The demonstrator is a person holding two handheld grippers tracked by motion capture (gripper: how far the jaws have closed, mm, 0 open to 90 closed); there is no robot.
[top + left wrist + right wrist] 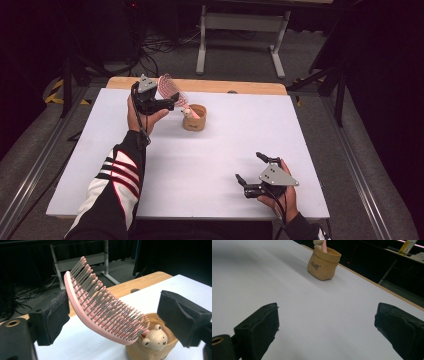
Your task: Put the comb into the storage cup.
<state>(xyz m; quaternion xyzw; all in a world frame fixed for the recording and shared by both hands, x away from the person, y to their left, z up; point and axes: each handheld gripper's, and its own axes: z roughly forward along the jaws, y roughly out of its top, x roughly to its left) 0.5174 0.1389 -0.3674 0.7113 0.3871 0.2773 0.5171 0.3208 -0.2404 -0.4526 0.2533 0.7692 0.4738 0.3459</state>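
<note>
A pink hairbrush (100, 310) stands handle-down in a tan sack-shaped cup (150, 350), its bristled head leaning up and to the left. A small bear figure (154, 338) sits on the cup's rim. In the high view the cup (194, 118) is at the table's back middle, with the brush (170, 89) slanting out of it. My left gripper (170, 103) is open around the brush head, and in the left gripper view (117, 317) both pads stand clear of it. My right gripper (250, 167) rests open and empty near the front right, pointing at the cup (323, 263).
The white tabletop (210, 165) has a wooden strip (240, 87) along its back edge. Behind it on the floor stand a grey table frame (240, 22) and loose cables (150, 50). Metal rails (40, 160) run along both sides.
</note>
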